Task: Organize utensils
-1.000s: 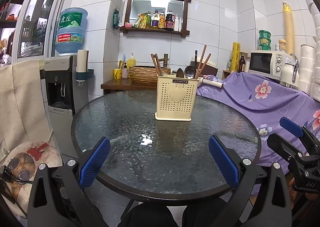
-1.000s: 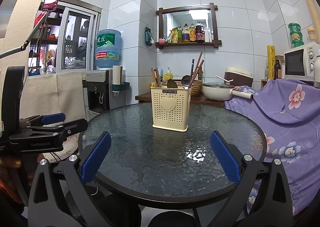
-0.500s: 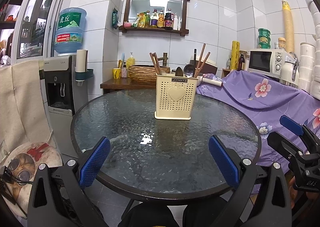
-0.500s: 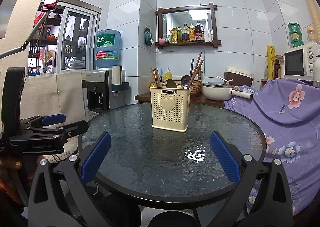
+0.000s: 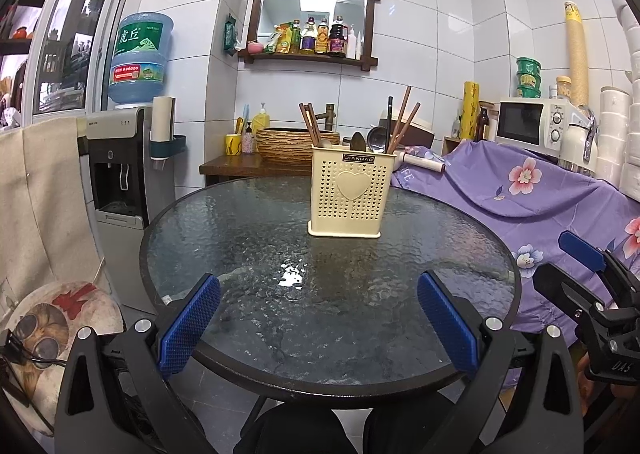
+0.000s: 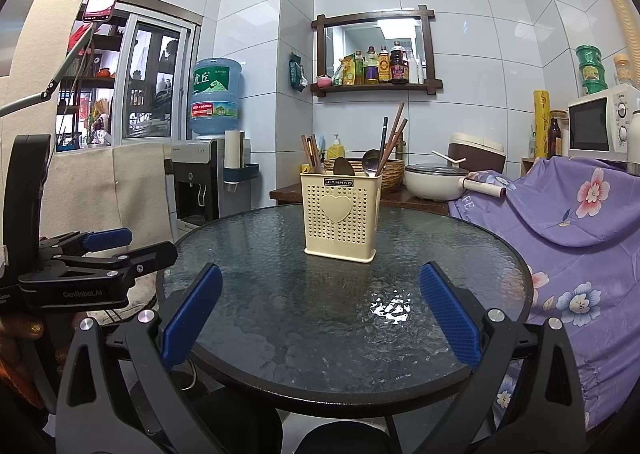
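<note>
Facing the cream utensil caddy (image 5: 347,191), I judge the sorting not yet begun: it stands upright toward the far side of the round glass table (image 5: 240,334), chopsticks (image 5: 403,118) and spoons (image 5: 359,141) standing mixed in it. Next I need to reach over the caddy's rim and pinch one thin handle cleanly. My left gripper (image 5: 318,324) and right gripper (image 6: 320,318) both hang short of the caddy, fingers spread wide, holding and touching nothing.
</note>
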